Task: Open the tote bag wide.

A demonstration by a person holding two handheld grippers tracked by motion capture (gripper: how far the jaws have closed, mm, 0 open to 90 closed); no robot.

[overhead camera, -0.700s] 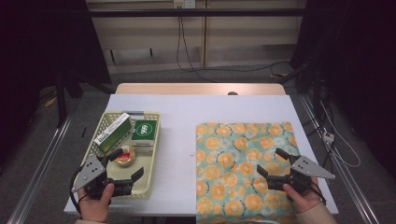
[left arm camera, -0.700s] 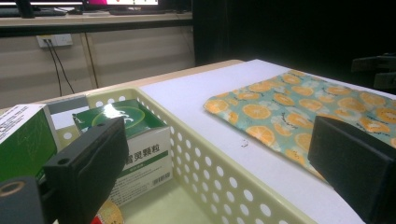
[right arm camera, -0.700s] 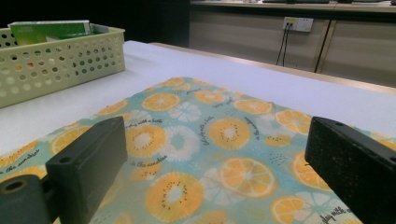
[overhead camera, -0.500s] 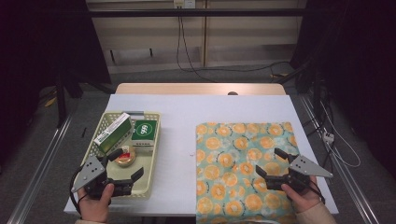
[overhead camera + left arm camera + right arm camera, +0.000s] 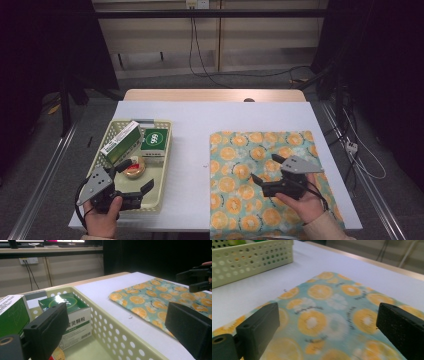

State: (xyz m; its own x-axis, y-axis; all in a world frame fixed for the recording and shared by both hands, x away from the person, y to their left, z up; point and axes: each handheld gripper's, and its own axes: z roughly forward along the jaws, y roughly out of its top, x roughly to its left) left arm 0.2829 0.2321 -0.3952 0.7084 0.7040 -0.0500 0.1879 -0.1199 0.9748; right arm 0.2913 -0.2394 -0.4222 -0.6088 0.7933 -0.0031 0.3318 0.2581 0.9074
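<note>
A cloth printed with orange slices (image 5: 240, 150) lies flat on the right half of the white table. My right gripper (image 5: 266, 169) hovers over its middle, open, with nothing between the jaws. In the right gripper view the cloth (image 5: 324, 292) spreads out beyond the open right gripper (image 5: 327, 312). A pale yellow perforated basket (image 5: 165, 165) stands at the left. It holds a long green-and-white box (image 5: 120, 142), a green box (image 5: 154, 141) and a small round tin (image 5: 134, 169). My left gripper (image 5: 134, 176) stands open over the basket's near end, empty. The left gripper view shows the green box (image 5: 72, 315) past the left gripper (image 5: 116, 315).
The white table (image 5: 200, 125) has bare room between the basket and the cloth and along its far side. A wooden edge (image 5: 210, 95) borders the back. The basket wall (image 5: 249, 257) appears far left in the right gripper view. Cables run on the floor to the right.
My right gripper has moved left, farther in over the cloth. The left gripper has stayed over the basket's near end.
</note>
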